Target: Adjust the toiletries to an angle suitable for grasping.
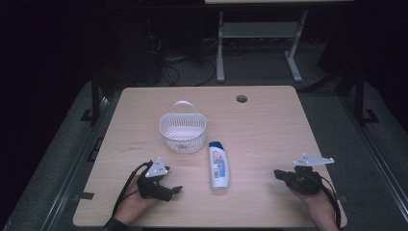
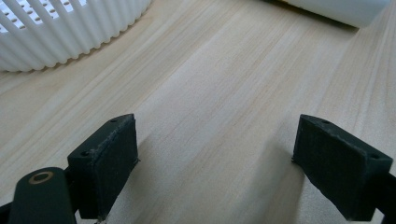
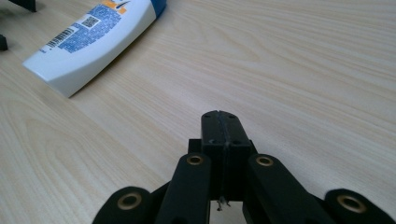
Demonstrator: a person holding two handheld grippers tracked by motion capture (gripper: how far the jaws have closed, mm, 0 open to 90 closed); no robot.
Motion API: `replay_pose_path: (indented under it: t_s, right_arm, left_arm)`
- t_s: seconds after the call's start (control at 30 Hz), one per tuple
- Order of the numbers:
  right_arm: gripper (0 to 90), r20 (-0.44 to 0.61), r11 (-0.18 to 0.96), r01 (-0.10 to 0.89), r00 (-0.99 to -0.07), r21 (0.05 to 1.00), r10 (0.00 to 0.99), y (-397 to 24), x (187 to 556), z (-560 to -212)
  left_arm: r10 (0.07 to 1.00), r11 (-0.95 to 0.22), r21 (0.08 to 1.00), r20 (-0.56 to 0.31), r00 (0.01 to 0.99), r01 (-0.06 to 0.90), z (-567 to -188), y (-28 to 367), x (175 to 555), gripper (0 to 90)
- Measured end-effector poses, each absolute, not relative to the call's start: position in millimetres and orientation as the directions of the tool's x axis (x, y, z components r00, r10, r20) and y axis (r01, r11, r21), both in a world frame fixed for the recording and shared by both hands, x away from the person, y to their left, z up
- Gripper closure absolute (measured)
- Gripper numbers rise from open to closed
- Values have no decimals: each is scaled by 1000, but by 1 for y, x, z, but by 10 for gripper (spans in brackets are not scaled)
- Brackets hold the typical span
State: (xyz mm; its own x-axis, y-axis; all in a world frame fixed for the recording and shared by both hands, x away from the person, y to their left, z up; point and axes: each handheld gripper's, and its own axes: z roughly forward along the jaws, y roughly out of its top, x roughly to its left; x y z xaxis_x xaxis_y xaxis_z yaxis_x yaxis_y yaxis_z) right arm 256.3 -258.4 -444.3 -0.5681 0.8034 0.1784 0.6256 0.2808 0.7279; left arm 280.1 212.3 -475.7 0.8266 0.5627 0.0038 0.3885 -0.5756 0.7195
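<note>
Both tongs rest on the table (image 1: 269,125): left gripper (image 1: 175,190) wide, right gripper (image 1: 277,173) closed, empty. Between them lies a shampoo bottle (image 1: 219,166), probably light, stiff, slippery; grip its flat middle.

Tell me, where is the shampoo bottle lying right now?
In the high view the shampoo bottle lies flat mid-table, just right of the white basket, between both hand-held grippers.

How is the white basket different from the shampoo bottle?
The basket stands upright and open at the top; the bottle lies flat on its side. The basket has slotted walls and a handle; the bottle is smooth, with a blue cap and a printed label. Both are white and rest on the table.
</note>
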Motion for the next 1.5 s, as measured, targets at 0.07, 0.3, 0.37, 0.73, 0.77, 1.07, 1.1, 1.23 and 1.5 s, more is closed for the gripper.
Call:
replay_pose_path:
  t_s: [0.07, 0.3, 0.37, 0.73, 0.77, 1.07, 1.1, 1.23, 1.5]
  right_arm:
    - [895, 172, 287, 621, -572, 730, 802, -257, 257, -443]
    - [894, 177, 292, 613, -587, 734, 790, -248, 262, -439]
    - [893, 184, 289, 611, -592, 737, 784, -244, 264, -438]
    - [893, 183, 321, 574, -651, 753, 737, -213, 273, -430]
    - [893, 189, 322, 575, -656, 752, 730, -210, 275, -430]
    - [894, 194, 349, 547, -705, 761, 682, -176, 283, -427]
    - [894, 194, 353, 543, -711, 762, 676, -172, 284, -426]
    - [894, 198, 365, 534, -730, 763, 654, -158, 286, -426]
    - [893, 207, 382, 520, -758, 764, 618, -136, 289, -429]
  left_arm:
    - [563, -575, 720, 3, 826, 389, -476, 212, 280, 128]
    - [566, -570, 722, 0, 824, 392, -476, 212, 280, 128]
    - [567, -569, 723, -1, 824, 392, -476, 212, 280, 128]
    - [567, -571, 722, 2, 824, 390, -476, 212, 280, 128]
    - [567, -571, 722, 2, 824, 390, -476, 211, 280, 128]
    - [567, -571, 723, 3, 824, 390, -476, 212, 280, 128]
    - [569, -570, 722, 3, 823, 391, -476, 211, 280, 128]
    - [578, -559, 728, -1, 816, 397, -476, 211, 279, 129]
    - [579, -559, 727, -1, 815, 398, -476, 211, 278, 129]
